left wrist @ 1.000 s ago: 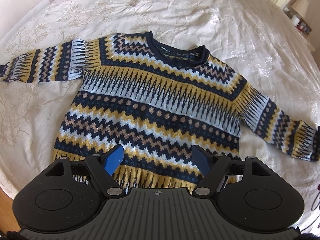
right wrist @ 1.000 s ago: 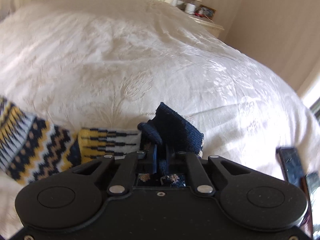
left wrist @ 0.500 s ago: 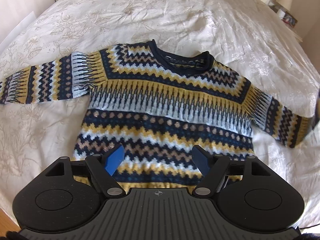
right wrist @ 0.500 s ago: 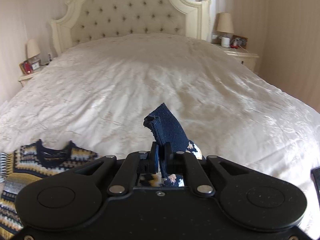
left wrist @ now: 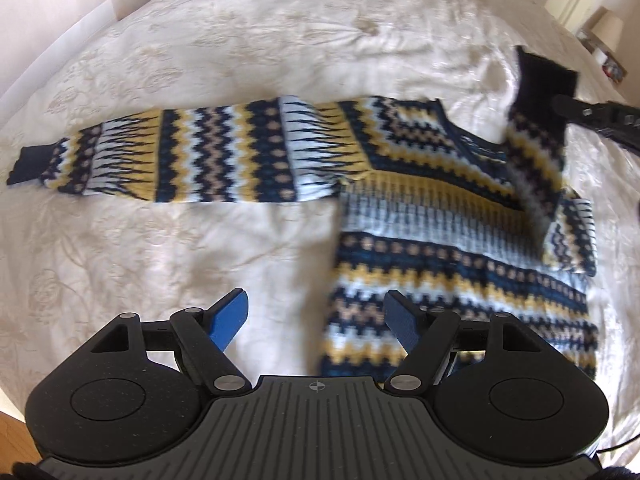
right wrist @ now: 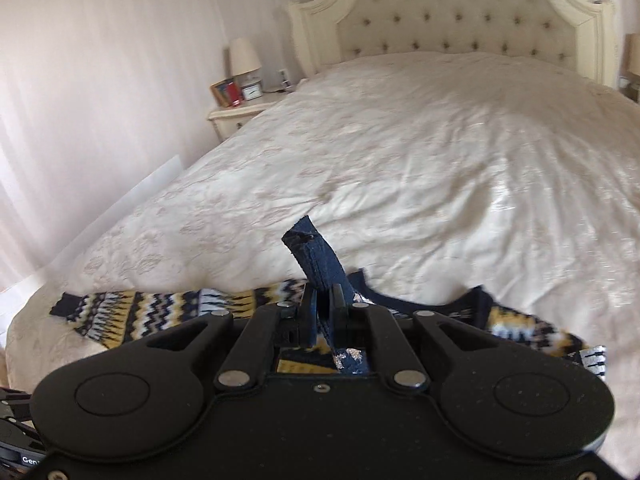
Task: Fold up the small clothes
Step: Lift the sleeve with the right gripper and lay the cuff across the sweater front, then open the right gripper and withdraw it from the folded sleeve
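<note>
1. Your right gripper (right wrist: 322, 306) is clamped on the navy cuff (right wrist: 316, 256) of one sleeve of the patterned sweater (left wrist: 460, 240); the cuff stands up out of the closed fingers.
2. Your left gripper (left wrist: 316, 316) is wide apart and holds nothing; its blue pads (left wrist: 230, 316) hang over the bedspread (left wrist: 160, 240) just beside the sweater's hem.
3. The sweater lies face up on the bed; its other sleeve (left wrist: 180, 160) stretches flat toward the left of the left wrist view, while the held sleeve is lifted and drawn across the chest, covering part of the neckline.
4. Nothing lies on the cover between your left gripper and the flat sleeve.
5. Only the right wrist view shows the tufted headboard (right wrist: 460, 12), the bedside table (right wrist: 244, 114) with a lamp (right wrist: 244, 56), a small clock and a frame.
6. Only the left wrist view shows the sweater's body and hem; there the right gripper enters from the right edge.
</note>
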Available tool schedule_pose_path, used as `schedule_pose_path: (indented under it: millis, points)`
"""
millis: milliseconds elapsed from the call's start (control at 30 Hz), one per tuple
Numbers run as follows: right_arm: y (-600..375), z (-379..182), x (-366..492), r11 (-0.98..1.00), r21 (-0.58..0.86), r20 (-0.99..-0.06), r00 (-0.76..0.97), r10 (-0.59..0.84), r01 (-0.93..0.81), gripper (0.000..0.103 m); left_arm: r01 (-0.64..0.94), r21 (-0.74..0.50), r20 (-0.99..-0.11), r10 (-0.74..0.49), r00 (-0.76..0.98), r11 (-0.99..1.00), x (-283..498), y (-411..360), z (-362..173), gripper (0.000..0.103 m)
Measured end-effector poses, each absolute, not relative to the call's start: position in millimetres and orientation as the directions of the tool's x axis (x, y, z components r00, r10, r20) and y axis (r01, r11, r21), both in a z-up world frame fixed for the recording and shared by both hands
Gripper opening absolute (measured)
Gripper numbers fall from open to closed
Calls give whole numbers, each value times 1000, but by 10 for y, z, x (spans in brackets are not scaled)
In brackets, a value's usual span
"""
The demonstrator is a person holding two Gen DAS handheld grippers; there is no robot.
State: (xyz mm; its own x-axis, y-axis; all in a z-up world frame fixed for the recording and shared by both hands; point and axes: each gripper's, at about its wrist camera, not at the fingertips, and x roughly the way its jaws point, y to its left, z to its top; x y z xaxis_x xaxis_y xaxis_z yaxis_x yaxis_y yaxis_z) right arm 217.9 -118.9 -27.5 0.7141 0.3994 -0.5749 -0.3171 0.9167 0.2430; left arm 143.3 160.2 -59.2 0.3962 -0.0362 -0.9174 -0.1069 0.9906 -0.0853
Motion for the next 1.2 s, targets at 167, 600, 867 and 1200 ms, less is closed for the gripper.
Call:
schedule_pose_path:
  millis: [167, 600, 867, 1200]
  points:
    - [-581, -641, 2256, 884, 257, -633, 622, 460, -391, 15, -110, -98, -915, -46, 401, 989, 1499, 1927, -657, 73]
    - [-795, -990, 1933, 945, 251, -744, 582, 327, -210, 48, 5, -131, -900, -121, 419, 991, 1939, 1773, -829, 74]
    - [-1675, -1230, 1493, 974, 226, -826, 526, 202, -19, 55, 128, -139, -897, -179, 404, 982, 2137, 1053, -1089, 74]
    - [-2727, -1802, 1037, 937, 212, -909, 407, 85, 278, 52, 229, -18, -950, -88, 300, 973, 2117, 613, -1664, 74]
